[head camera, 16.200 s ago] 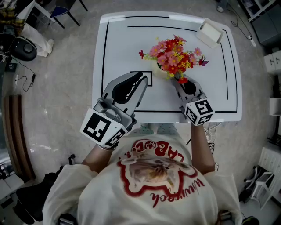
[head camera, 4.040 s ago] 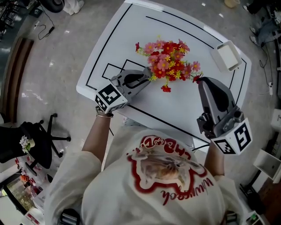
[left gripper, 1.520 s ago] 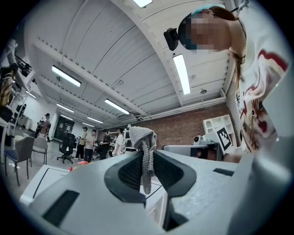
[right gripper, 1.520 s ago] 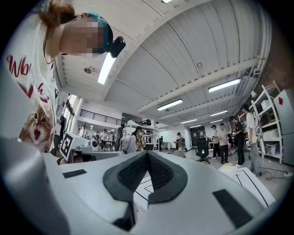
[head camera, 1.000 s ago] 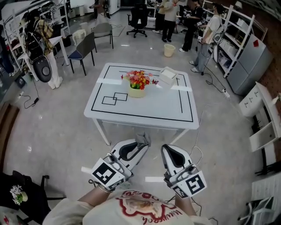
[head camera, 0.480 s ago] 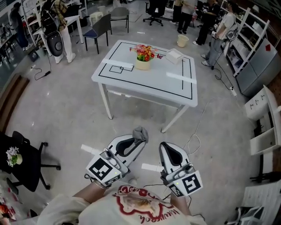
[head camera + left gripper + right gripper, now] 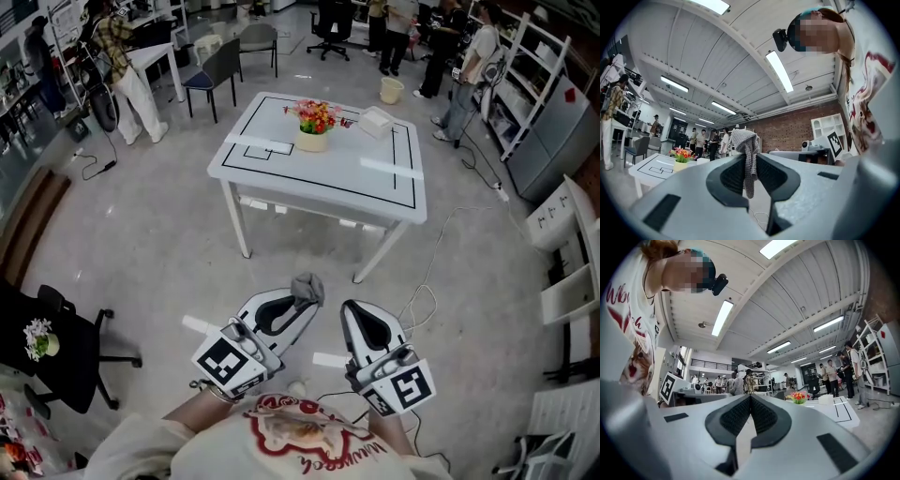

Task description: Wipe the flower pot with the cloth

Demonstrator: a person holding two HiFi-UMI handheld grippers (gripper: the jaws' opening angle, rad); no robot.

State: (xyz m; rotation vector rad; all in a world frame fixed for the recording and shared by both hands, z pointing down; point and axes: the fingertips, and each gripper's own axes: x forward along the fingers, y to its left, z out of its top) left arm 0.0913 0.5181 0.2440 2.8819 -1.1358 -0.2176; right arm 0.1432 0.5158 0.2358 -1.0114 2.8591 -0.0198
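The flower pot (image 7: 313, 141), pale yellow with red and pink flowers, stands on the white table (image 7: 375, 187) far ahead of me; it also shows small in the left gripper view (image 7: 680, 164) and the right gripper view (image 7: 799, 400). My left gripper (image 7: 302, 302) is shut on the grey cloth (image 7: 307, 288), which sticks up from its tips (image 7: 746, 154). My right gripper (image 7: 364, 311) is shut with nothing between its pads (image 7: 750, 400). Both grippers are held over the floor, well back from the table.
A white box (image 7: 377, 120) lies on the table's far right. Chairs (image 7: 217, 64) and several people (image 7: 394, 33) stand beyond the table. Shelves (image 7: 562, 281) line the right wall. A black chair (image 7: 66, 352) is at my left, a cable (image 7: 422, 305) on the floor.
I have backed away from the table over the last second, so it looks smaller and farther. Both grippers stayed shut, the left one still holding the cloth.
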